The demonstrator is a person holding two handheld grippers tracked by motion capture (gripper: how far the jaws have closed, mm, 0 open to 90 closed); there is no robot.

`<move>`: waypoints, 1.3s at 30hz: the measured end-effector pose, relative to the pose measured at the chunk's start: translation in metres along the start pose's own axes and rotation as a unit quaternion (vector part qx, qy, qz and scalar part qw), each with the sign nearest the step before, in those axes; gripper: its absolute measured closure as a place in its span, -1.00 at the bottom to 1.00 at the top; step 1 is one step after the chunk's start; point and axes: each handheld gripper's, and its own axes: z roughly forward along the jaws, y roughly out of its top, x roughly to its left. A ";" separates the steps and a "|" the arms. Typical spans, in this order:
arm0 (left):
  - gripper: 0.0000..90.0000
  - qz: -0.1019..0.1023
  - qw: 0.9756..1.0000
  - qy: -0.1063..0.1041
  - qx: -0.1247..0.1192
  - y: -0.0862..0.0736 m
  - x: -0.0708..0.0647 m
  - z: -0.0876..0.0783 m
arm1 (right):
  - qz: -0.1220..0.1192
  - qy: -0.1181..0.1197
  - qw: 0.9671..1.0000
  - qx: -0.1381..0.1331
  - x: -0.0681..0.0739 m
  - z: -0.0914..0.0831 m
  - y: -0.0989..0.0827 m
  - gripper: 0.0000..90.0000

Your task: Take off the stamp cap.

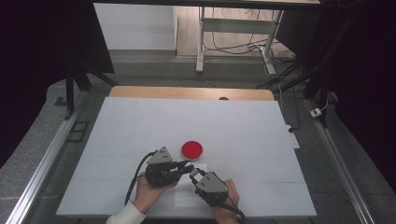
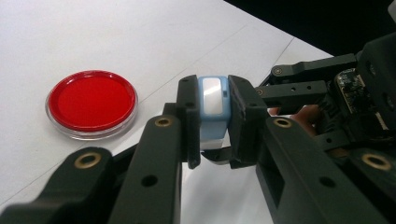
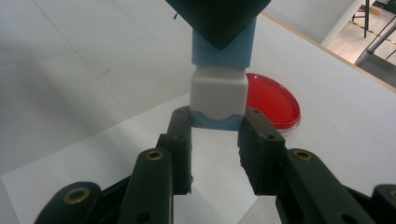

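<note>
Both sets of jaws are closed on one small blue-and-white block (image 2: pixel 214 109): its blue end is pinched by the left gripper (image 1: pixel 186 167), its white end by the right gripper (image 1: pixel 195 173), so its long axis is stretched from one gripper to the other. It is held just above the surface (image 1: pixel 140 130), with the red dish (image 1: pixel 192 149) lying near, just beyond the meeting jaws.

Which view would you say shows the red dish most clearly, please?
The left gripper view: the red dish lies whole and close, its clear rim plain. In the right gripper view the dish is partly hidden behind the blue and white block held in the jaws. The high view shows the dish whole but small.
</note>
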 end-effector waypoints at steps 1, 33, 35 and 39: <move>0.69 0.000 1.000 0.000 0.000 0.000 0.000 0.000 | 0.001 0.002 1.000 -0.002 0.000 0.000 0.000 0.46; 0.69 -0.009 1.000 -0.007 -0.010 0.000 0.001 0.000 | -0.024 0.003 1.000 -0.004 -0.004 -0.003 0.000 0.46; 0.69 -0.013 1.000 -0.010 -0.012 -0.001 0.002 -0.001 | -0.048 0.000 0.999 -0.001 -0.003 -0.003 0.000 0.46; 0.69 -0.013 1.000 -0.007 -0.012 -0.001 0.001 -0.001 | -0.036 0.002 0.999 -0.001 -0.003 -0.004 0.000 0.46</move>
